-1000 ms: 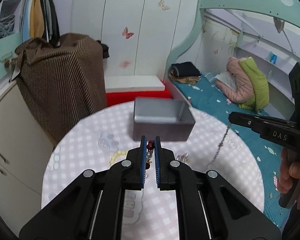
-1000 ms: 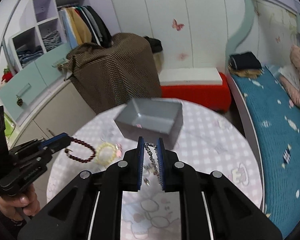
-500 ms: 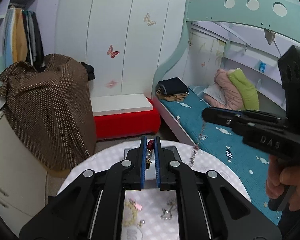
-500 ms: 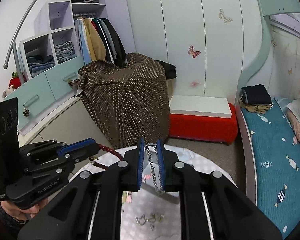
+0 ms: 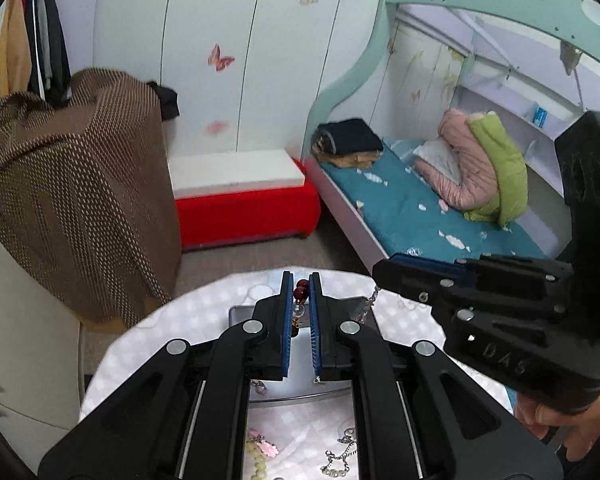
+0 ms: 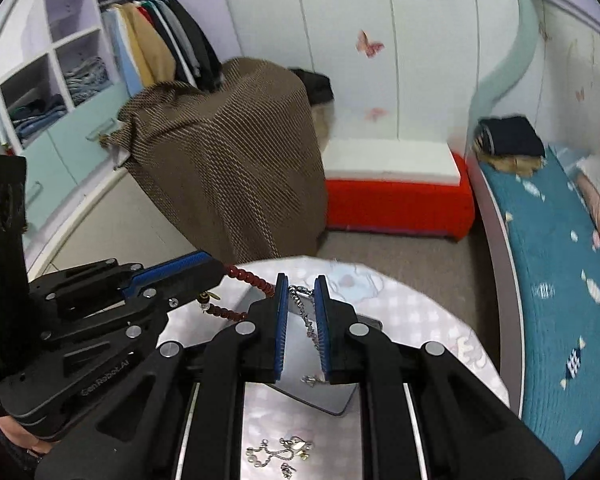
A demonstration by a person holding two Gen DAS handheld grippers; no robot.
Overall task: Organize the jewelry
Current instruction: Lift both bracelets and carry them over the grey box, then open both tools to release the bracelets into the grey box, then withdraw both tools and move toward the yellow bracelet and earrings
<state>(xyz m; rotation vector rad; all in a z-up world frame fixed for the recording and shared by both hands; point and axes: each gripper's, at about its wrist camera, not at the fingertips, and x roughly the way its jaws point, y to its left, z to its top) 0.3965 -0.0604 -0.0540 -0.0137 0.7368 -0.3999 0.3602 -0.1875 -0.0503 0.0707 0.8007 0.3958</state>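
My left gripper is shut on a dark red bead bracelet and holds it over the grey box. In the right wrist view the bracelet loops out from the left gripper. My right gripper is shut on a silver chain that hangs down into the grey box. In the left wrist view the right gripper sits just right of mine, with the chain dangling below it.
The round table has a pink checked cloth. A silver chain piece, a pale bead bracelet and small silver pieces lie on it near me. Beyond the table are a red bench, a bed and a brown draped object.
Both grippers have come down from a raised position toward the grey box and moved close together. The bracelet and chain now hang over the box.
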